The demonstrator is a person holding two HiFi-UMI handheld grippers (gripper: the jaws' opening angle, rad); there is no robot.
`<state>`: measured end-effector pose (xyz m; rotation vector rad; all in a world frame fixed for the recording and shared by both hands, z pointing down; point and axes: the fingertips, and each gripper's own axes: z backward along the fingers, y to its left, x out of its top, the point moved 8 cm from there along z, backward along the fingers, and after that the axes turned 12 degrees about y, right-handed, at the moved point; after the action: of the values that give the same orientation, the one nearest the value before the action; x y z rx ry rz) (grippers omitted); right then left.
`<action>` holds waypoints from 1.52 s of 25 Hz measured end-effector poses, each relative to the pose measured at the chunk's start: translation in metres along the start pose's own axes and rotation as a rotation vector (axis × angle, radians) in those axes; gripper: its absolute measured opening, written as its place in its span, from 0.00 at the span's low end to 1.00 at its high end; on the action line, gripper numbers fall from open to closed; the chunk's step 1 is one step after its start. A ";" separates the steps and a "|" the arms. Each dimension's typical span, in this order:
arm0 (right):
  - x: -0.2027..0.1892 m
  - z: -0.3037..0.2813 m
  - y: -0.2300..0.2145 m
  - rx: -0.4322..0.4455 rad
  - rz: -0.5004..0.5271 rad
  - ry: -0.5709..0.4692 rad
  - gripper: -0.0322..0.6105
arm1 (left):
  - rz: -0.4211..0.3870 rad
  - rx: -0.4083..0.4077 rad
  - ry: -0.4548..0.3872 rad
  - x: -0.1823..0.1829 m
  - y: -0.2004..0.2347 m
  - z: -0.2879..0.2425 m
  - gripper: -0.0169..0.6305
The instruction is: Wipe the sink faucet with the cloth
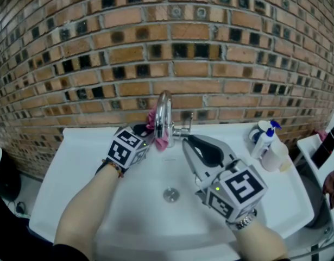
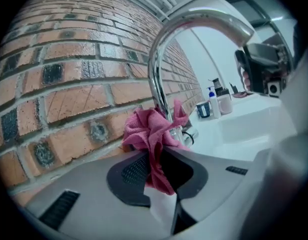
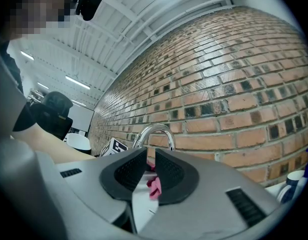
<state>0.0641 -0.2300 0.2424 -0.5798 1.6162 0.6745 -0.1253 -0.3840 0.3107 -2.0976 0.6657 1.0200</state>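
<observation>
Left fingers (image 2: 136,171) clamp cloth (image 2: 146,131) against faucet (image 2: 158,74); spray bottle (image 1: 267,139) right.

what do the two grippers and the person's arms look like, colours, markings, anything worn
The left gripper and right gripper have light grey plastic bodies with dark ribbed pads inside the jaws. Each carries a white cube with black square markers and a small green light. The forearms are bare, with a beaded bracelet on the left wrist and a metal-link band on the right.
</observation>
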 end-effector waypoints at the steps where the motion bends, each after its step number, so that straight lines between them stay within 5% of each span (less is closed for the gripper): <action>1: 0.000 0.000 0.000 0.000 0.000 0.001 0.15 | -0.006 0.001 0.012 -0.004 -0.002 -0.002 0.13; 20: -0.003 -0.002 -0.001 -0.009 0.001 0.012 0.14 | -0.037 -0.026 0.131 -0.033 -0.029 -0.021 0.11; 38: -0.008 0.003 -0.006 -0.032 -0.021 0.010 0.14 | -0.084 -0.037 0.115 -0.025 -0.055 -0.008 0.09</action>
<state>0.0717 -0.2321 0.2494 -0.6227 1.6090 0.6840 -0.0976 -0.3518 0.3549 -2.2097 0.6131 0.8769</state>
